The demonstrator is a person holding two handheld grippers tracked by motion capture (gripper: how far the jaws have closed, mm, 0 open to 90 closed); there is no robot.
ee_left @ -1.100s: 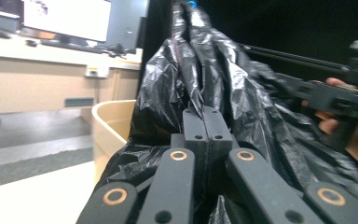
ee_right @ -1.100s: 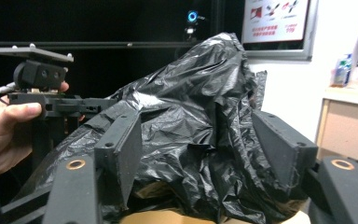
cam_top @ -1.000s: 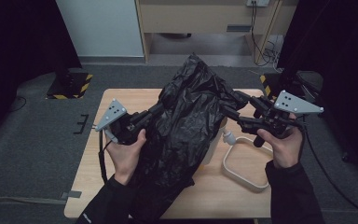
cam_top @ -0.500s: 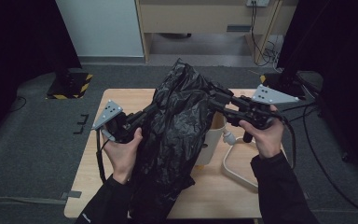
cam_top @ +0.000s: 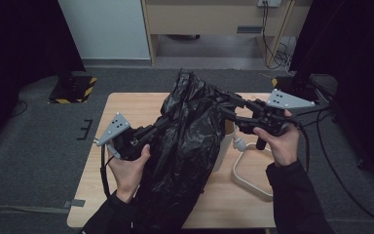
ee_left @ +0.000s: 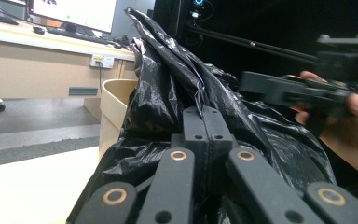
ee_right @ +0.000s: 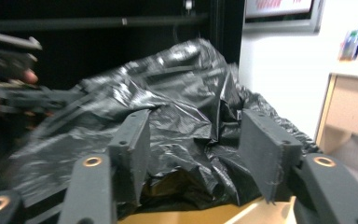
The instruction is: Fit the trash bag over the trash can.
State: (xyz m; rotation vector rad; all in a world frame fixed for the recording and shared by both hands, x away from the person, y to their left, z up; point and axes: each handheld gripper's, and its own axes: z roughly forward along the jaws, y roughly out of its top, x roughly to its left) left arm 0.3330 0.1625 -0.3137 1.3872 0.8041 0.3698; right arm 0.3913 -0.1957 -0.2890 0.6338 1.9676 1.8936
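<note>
Bag (cam_top: 187,141) of black plastic lies crumpled along the middle of the worktop (cam_top: 126,105), its upper part draped over a tan bin (ee_left: 114,105) whose rim shows beside the film in the left claw view. Left claw (cam_top: 161,126), held in the person's left hand (cam_top: 126,165), comes in from the bag's left side; its jaws are pressed together and pinch a fold of the plastic, which rises as a taut ridge from between the tips in its own view (ee_left: 206,119). Right claw (cam_top: 229,108), in the right hand (cam_top: 280,144), reaches the bag's upper right edge near the bin's mouth. Its jaws have just been opening and stand spread in its own view (ee_right: 193,140), with loose crinkled film bulging between them but not clamped by the pads; that picture is somewhat blurred. A white loop (cam_top: 246,170) lies flat on the worktop just right of the bag, below the right hand. Both forearms wear dark sleeves.
</note>
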